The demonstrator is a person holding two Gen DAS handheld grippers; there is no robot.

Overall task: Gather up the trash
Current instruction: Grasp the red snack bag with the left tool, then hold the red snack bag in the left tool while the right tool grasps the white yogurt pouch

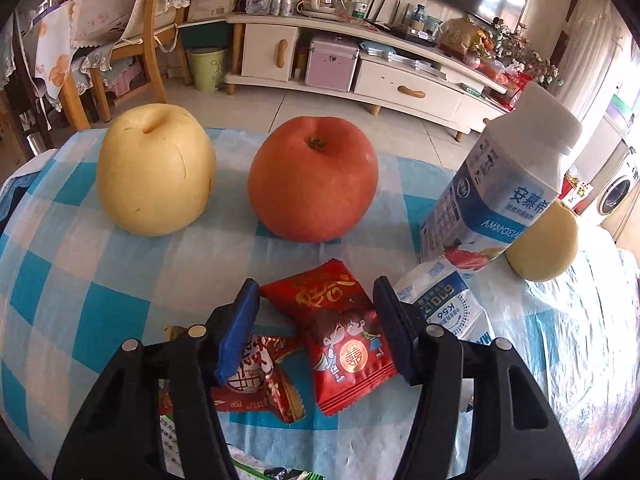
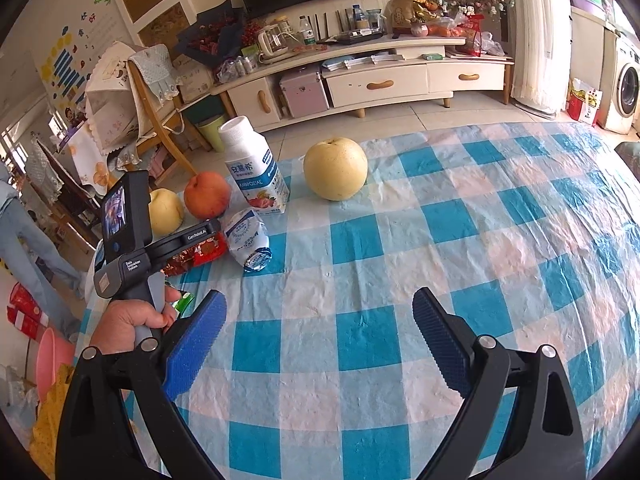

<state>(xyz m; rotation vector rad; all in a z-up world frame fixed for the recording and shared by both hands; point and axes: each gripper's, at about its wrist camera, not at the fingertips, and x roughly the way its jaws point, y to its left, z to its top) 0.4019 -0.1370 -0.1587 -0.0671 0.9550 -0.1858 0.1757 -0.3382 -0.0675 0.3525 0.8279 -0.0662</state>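
Squarely between left tongs (image 1: 318, 334): red wrapper (image 1: 344, 336)

Left wrist view: close, angled down along the left gripper (image 1: 316, 320) at red wrappers (image 1: 344, 332), facing a pear (image 1: 154, 170), an apple (image 1: 314, 178), a carton (image 1: 500, 184) and the TV cabinet (image 1: 400, 80).

Right wrist view: farther back, angled down over the checked cloth (image 2: 400, 280), facing the same cabinet.

Shared: pear, apple, carton, cloth.
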